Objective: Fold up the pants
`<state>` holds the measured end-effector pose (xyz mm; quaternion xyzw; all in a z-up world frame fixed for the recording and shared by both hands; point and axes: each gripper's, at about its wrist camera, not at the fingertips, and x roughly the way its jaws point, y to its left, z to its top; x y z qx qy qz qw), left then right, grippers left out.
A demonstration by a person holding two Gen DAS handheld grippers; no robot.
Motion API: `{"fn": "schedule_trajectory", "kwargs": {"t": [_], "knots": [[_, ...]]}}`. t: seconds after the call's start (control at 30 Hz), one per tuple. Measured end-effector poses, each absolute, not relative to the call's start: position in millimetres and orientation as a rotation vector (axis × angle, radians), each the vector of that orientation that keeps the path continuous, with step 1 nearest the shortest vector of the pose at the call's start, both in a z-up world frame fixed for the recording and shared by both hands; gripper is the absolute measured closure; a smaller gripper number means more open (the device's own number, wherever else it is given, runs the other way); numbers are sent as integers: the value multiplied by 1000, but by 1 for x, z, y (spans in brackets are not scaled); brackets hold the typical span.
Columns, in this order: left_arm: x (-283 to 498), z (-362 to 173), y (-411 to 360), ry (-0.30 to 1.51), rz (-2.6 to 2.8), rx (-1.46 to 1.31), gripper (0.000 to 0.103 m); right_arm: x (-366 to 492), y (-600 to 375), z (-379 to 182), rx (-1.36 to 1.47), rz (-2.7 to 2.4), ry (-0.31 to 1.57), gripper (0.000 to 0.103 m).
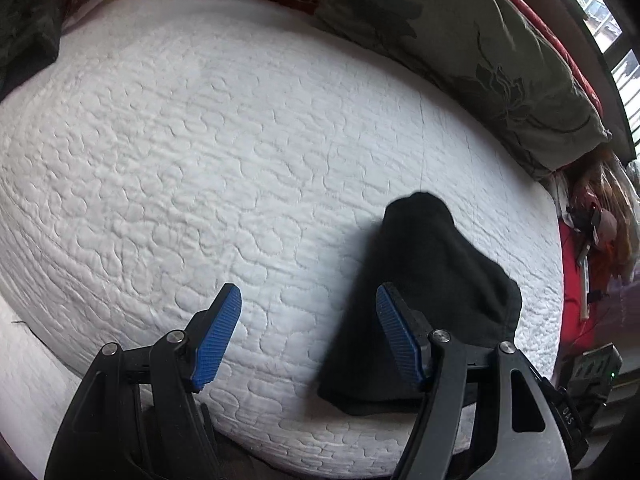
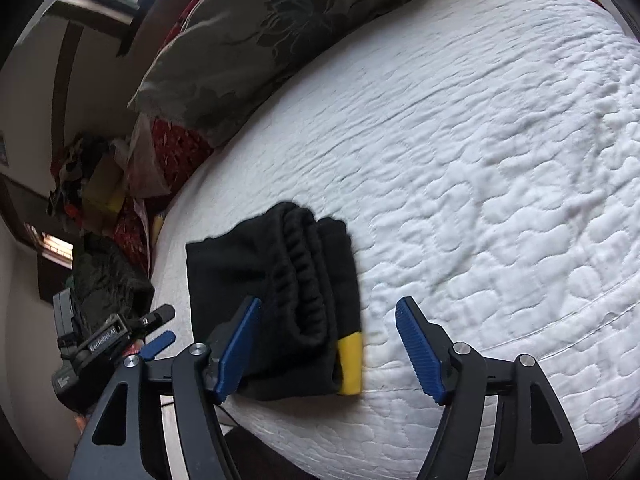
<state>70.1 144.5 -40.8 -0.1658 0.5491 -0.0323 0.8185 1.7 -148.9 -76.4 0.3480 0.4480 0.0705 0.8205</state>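
Observation:
The black pants (image 2: 276,292) lie folded into a compact bundle on the white quilted bed (image 2: 480,160), near its front edge. The elastic waistband shows on top and a yellow patch (image 2: 350,364) sits at the near corner. In the left wrist view the pants (image 1: 432,280) lie partly behind the right finger. My left gripper (image 1: 308,332) is open and empty above the bed, just left of the bundle. My right gripper (image 2: 328,340) is open and empty, hovering over the bundle's near right corner. The left gripper (image 2: 156,332) also shows at the lower left of the right wrist view.
A grey floral pillow (image 1: 460,52) lies along the bed's far side, also in the right wrist view (image 2: 260,32). Red patterned bedding (image 2: 176,152) and cluttered clothes (image 2: 88,176) lie beside the bed. A dark garment (image 1: 28,20) sits at the far left corner.

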Motion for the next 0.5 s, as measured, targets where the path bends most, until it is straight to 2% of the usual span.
{"fn": "schedule_trajectory", "kwargs": {"t": [0.5], "knots": [[67,-54,114,1203,-203,-298,33,2,-137,-77,652,175,971,31]]}}
